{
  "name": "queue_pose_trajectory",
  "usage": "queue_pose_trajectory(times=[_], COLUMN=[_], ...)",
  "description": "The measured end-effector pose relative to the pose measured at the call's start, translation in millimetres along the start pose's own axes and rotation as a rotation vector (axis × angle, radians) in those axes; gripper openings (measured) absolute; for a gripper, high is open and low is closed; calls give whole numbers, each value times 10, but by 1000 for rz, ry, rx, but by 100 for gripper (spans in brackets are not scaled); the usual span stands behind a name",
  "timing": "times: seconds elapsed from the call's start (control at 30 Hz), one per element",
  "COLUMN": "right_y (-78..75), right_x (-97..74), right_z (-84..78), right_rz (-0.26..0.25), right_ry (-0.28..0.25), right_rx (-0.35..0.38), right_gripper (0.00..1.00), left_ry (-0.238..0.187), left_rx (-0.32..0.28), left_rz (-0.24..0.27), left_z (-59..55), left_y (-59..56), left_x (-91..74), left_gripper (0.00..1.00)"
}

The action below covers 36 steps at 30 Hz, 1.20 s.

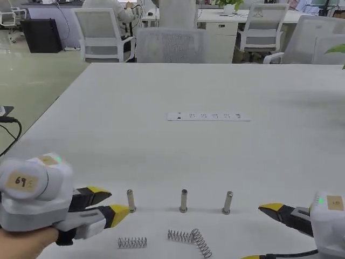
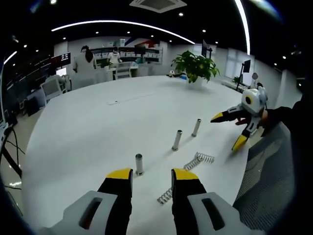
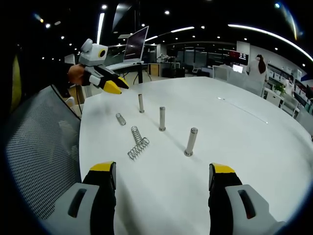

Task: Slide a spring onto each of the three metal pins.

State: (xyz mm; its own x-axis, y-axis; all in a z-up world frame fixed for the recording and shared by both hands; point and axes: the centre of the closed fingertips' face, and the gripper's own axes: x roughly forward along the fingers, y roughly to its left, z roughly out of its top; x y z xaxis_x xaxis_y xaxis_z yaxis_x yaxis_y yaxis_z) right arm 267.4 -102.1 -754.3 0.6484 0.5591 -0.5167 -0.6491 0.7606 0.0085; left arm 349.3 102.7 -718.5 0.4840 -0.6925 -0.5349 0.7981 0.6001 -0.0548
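tabletop: a wide, matte white tabletop [image 1: 108, 135], seen from its near edge.
pins: three short, cylindrical silver metal pins stand upright in one row on the near part of the tabletop, well apart from each other: left pin [image 1: 130, 200], middle pin [image 1: 184, 200], right pin [image 1: 228, 202]. Each shaft is bare metal.
springs: three small coiled silver wire springs lie flat at 6 o'clock from the row. The lone spring [image 1: 132, 243] lies at 6 o'clock from the left pin. The straight spring [image 1: 179, 235] and the slanted spring [image 1: 201, 244] meet at one end, at 6 o'clock from the middle pin.
left gripper [image 1: 111, 202]: a white body with yellow-tipped black jaws, at 8 o'clock in the head view, held by a hand [image 1: 21, 243]. Its tips are near the left pin, at that pin's 9 o'clock, and do not touch it. The jaws are released with a modest gap and grasp nothing.
right gripper [image 1: 259, 232]: the same build, at 4 o'clock in the head view and at 4 o'clock from the right pin. The jaws are spread wide and grasp nothing.
power strip [image 1: 208, 116]: flat and white, lying mid-table at 12 o'clock from the pins.
chairs [image 1: 102, 32]: white mesh-backed office chairs at 12 o'clock, beyond the far edge.
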Motion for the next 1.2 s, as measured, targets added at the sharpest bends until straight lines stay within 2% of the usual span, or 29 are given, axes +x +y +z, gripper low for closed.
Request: queue_pose_trajectory(times=[0.1,0.27,0.37,0.63,1.2], right_y=[6,3,2,0,-1], right_x=[4,2,2,-3,-3], right_z=[-6,-5,-6,-10,-15], right_rz=[2,2,1,0,-2], right_ry=[4,5,7,9,9], right_rx=[-1,-2,-3,-1,1], right_gripper=[77,77,77,77,77], left_ry=[19,22,34,78,99], left_rx=[-1,1,21,72,106], left_rz=[-17,-37,-63,-98,-145], left_z=[-110,-224,-298,-477,-607], left_y=[-27,-63,-122,-180,-242], left_x=[11,46,88,185,268], left_gripper=[25,25,26,25,21])
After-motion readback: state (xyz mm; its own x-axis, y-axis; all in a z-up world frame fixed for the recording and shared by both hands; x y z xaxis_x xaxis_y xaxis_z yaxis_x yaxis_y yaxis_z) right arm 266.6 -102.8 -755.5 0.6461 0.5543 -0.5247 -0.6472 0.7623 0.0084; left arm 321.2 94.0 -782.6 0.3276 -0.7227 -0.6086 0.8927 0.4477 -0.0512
